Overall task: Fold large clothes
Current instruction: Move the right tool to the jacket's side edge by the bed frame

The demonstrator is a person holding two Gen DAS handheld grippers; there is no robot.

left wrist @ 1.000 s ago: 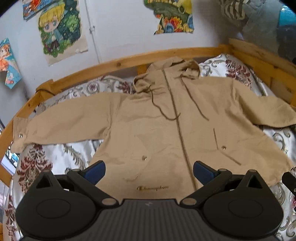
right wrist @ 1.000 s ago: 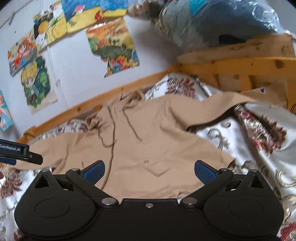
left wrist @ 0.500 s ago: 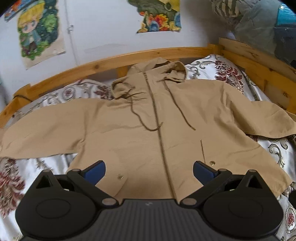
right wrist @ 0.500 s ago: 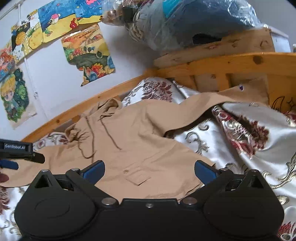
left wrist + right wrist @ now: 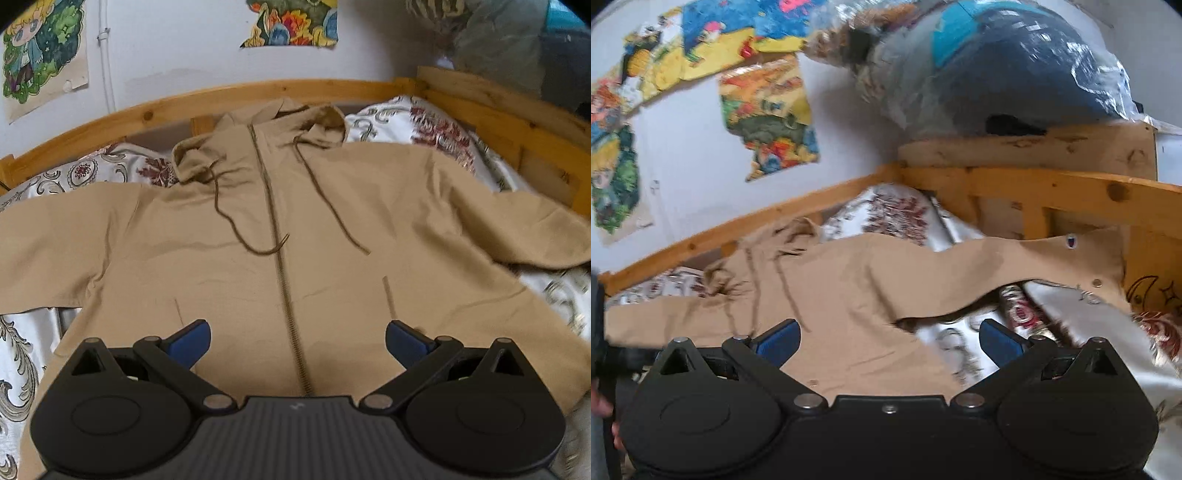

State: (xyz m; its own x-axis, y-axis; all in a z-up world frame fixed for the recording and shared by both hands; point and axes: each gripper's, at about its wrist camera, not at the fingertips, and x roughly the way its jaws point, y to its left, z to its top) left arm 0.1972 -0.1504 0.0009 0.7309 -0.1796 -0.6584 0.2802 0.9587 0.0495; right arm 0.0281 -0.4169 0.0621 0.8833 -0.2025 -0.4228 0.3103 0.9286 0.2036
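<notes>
A tan hooded jacket point(image 5: 280, 236) is seen spread face up on a patterned bedspread point(image 5: 436, 125), zipped closed, with the hood point(image 5: 273, 122) lying toward the far wooden bed rail point(image 5: 155, 114) and the hem toward the cameras, so that its long axis, marked by the zipper point(image 5: 280, 266), runs straight away from the tools. Both sleeves are laid out sideways: one is carried off the left edge of the left wrist view, and the other sleeve point(image 5: 1015, 258) is draped toward the wooden footboard point(image 5: 1071, 188) in the right wrist view, its cuff resting against the boards. Two drawstrings point(image 5: 332, 206) are trailed loosely across the chest. The left gripper point(image 5: 297, 341) is held just over the lower front, centred on the zipper, with its blue pads point(image 5: 188, 341) spread wide and nothing between them. The right gripper point(image 5: 888, 341) is likewise held wide open and empty, pointed past the jacket's side edge toward the draped sleeve. That sleeve is judged to lie nearer the right gripper, and the opposite sleeve nearer the left, so a first fold of each sleeve inward across the zipper line would probably be favoured. No fold appears to have been made yet. Colourful posters point(image 5: 768, 118) are pinned to the wall behind, and a plastic-wrapped bundle point(image 5: 997, 62) is stacked above the footboard.
</notes>
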